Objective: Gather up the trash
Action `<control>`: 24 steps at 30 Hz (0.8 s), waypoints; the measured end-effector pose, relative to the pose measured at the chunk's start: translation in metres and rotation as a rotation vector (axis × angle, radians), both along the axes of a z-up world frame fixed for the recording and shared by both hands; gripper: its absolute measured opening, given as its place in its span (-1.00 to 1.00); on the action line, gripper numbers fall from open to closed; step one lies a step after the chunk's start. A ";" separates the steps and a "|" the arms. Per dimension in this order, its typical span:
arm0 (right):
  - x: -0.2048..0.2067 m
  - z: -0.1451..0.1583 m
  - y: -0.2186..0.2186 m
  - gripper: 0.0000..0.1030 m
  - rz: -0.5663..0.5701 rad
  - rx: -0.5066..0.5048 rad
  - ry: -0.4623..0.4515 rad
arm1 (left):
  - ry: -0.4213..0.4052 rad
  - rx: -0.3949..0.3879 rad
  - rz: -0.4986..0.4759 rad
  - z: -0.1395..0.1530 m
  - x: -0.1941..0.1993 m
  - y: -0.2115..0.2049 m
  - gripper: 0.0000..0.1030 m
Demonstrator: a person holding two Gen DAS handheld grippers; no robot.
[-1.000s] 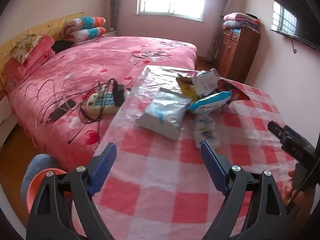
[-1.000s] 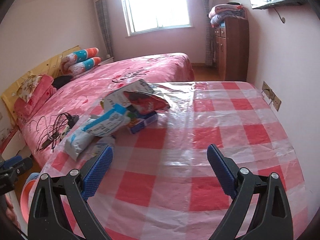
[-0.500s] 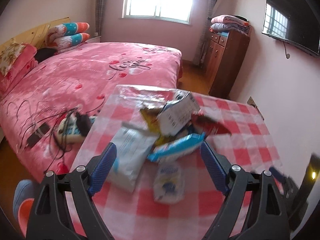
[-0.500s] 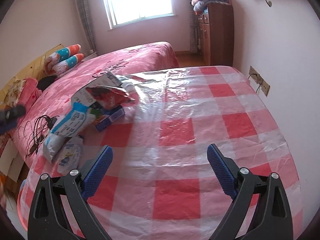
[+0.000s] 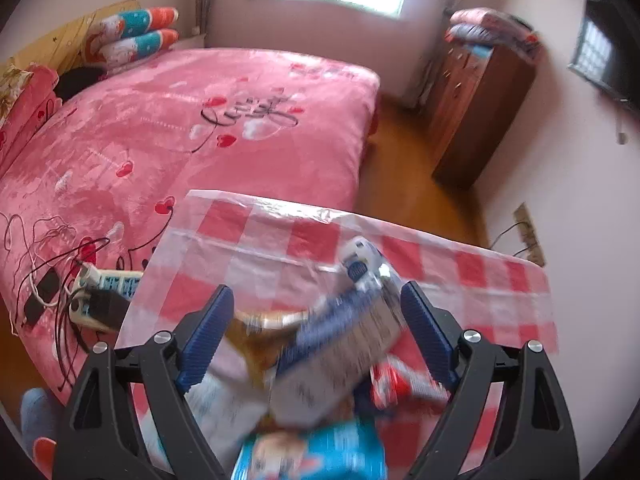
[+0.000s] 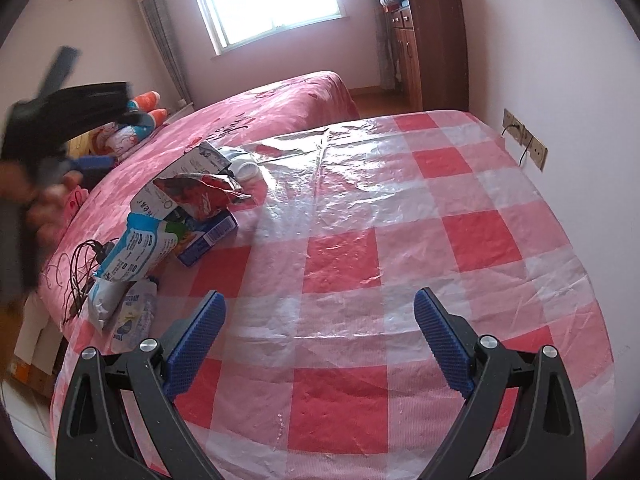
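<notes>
Left wrist view: left claw [image 5: 314,330] has its jaws wide apart and nothing pinched. It hangs right over the heap of trash on the red-and-white checked, plastic-covered surface [image 5: 256,256]. Picture is motion-blurred. Between the blue fingers [image 5: 206,334] lies a flattened grey-and-blue cardboard carton [image 5: 340,356]; a blue-and-white snack wrapper [image 5: 316,456] sits at the bottom edge, and a red foil packet [image 5: 394,380] is just beside the carton on the right. No pad touches any of it, as far as the blur allows. The pink bed [image 5: 180,128] lies beyond the surface, with a power strip and dark cables [image 5: 100,292] on it.

Right wrist view: right claw [image 6: 320,334] also has its jaws apart and empty, over bare checked cloth, well apart from the heap. The heap sits at the surface's left edge: crumpled red foil packet [image 6: 204,196] on top, blue-and-white wrapper [image 6: 136,248] leaning below it, and a blue box [image 6: 208,236] underneath. The left claw shows as a dark blur at far left.

Handling, judged: all pieces look light and thin. Foil and wrappers are soft, crinkly and probably slippery, so pinch a bunched fold rather than a flat face. The carton is stiffer; take it by a free edge. The loose stack may slide or scatter if nudged.
</notes>
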State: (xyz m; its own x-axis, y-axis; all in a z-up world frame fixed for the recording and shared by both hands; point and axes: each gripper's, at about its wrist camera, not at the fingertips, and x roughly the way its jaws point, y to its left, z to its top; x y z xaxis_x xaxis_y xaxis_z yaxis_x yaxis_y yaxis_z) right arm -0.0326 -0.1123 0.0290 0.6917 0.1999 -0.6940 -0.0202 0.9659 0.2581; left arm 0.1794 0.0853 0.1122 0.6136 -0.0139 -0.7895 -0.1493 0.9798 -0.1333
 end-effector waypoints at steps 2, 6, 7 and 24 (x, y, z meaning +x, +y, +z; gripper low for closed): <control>0.001 -0.002 -0.001 0.83 0.002 0.007 0.006 | 0.048 -0.008 0.019 -0.009 0.021 0.003 0.63; 0.005 -0.006 -0.007 0.83 -0.003 0.028 0.025 | 0.152 -0.046 0.080 -0.032 0.063 0.013 0.44; 0.006 -0.006 -0.009 0.83 -0.005 0.036 0.027 | 0.181 -0.063 0.091 -0.040 0.075 0.015 0.43; 0.010 -0.011 -0.020 0.83 -0.042 0.062 0.038 | 0.318 0.011 -0.040 -0.072 0.137 -0.034 0.34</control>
State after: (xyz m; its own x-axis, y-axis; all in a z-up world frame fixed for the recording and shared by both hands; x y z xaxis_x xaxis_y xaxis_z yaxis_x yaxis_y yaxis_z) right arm -0.0231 -0.1326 0.0180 0.6738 0.2150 -0.7069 0.0305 0.9478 0.3173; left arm 0.3159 0.0517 0.0404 0.3351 -0.0235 -0.9419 -0.1437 0.9867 -0.0758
